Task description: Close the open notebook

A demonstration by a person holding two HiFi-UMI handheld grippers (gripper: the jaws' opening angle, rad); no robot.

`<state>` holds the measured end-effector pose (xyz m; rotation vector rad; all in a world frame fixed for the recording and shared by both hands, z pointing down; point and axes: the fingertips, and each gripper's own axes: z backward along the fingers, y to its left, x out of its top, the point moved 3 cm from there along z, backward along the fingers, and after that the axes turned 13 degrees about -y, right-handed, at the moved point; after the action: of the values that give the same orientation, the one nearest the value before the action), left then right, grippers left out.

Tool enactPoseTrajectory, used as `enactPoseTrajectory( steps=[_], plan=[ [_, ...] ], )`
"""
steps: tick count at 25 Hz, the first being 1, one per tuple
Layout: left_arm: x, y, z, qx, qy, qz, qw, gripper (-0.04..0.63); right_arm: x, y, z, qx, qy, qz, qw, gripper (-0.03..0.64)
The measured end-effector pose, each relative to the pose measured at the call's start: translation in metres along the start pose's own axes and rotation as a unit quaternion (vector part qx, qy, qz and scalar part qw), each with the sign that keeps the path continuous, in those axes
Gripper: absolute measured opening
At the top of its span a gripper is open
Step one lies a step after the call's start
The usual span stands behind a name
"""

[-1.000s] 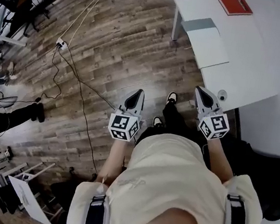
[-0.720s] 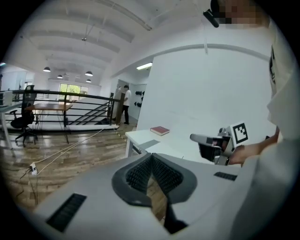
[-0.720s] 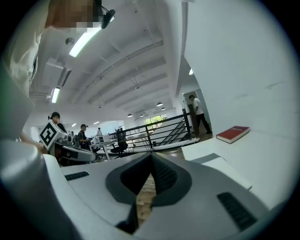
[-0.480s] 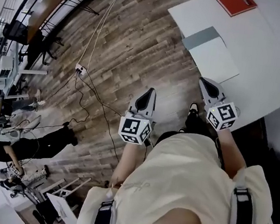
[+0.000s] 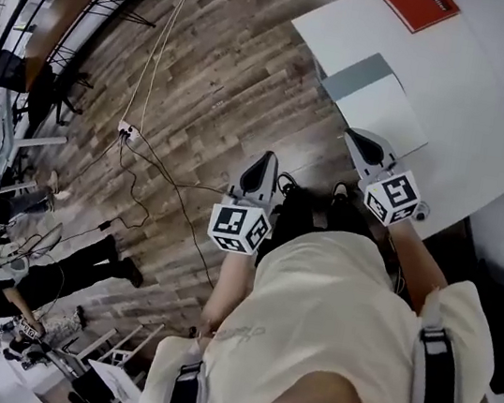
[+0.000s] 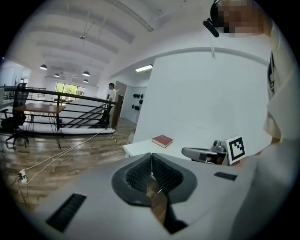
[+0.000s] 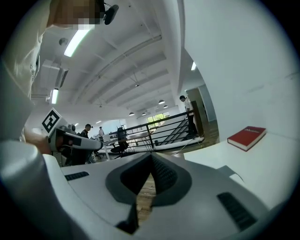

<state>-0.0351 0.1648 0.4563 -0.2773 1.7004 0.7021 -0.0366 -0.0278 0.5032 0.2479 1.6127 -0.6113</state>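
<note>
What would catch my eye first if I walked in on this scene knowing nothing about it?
Probably the two hand-held tools carrying black-and-white marker cubes: the left gripper over the wooden floor and the right gripper near the edge of the white table, both with jaws together and nothing in them. Next, the red book lying closed at the table's far corner.
</note>
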Motion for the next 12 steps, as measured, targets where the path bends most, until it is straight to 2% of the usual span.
enactPoseTrajectory(
  steps=[2,5,12],
  plan=[
    [-0.005,0.015,-0.013,-0.019,-0.005,0.006,0.9998,0.02,-0.005,-0.004,-0.016,-0.004,-0.002,0.012,1.0,0.006],
    [-0.007,0.046,-0.023,-0.042,-0.007,0.008,0.999,0.02,0.005,-0.005,-0.041,-0.014,-0.021,0.059,0.998,0.006],
    [0.022,0.121,-0.044,-0.085,-0.007,-0.01,0.9963,0.02,0.045,-0.001,-0.077,-0.071,-0.037,0.115,0.99,0.006]
  ],
)
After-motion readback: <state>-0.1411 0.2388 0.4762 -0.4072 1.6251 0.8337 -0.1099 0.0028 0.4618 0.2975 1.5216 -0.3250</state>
